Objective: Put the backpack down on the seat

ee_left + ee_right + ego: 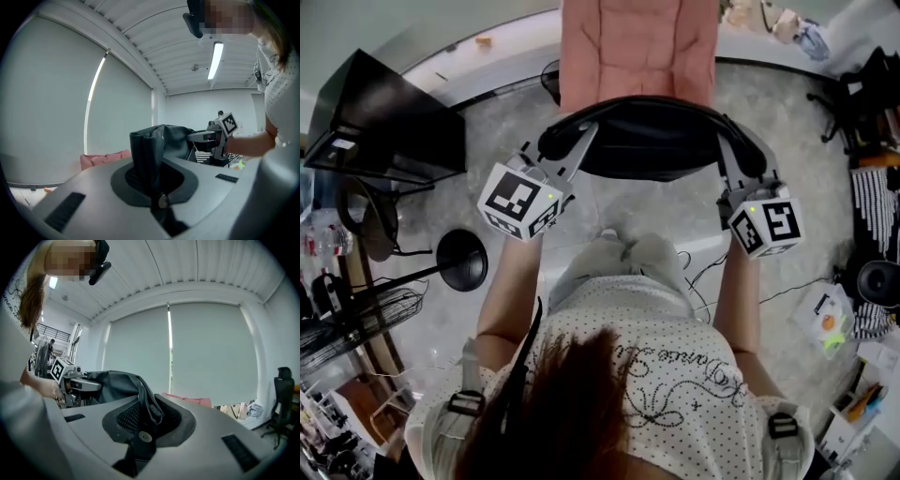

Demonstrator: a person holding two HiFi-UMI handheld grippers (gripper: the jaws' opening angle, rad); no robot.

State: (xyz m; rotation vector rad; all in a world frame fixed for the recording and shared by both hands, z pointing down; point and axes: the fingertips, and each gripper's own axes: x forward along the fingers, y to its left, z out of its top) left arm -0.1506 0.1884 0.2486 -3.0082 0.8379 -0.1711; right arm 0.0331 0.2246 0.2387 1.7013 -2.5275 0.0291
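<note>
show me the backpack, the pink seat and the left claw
backpack (647, 141), head view, middle of its black body
pink seat (637, 47), head view, centre of the cushion
left claw (579, 142), head view, between its tips, shut on the backpack

Grey floor (492, 141) bears a pink seat (637, 47) and round black base (461, 260).

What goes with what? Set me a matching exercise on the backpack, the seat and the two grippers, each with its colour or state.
Things:
1 backpack
2 seat
3 left gripper
4 right gripper

Colour or state:
A pink, beyond the backpack
B black, gripped at both ends
C shut on the backpack at the head view's right
D shut on the backpack at the head view's left

Pairs: 1-B, 2-A, 3-D, 4-C
</note>
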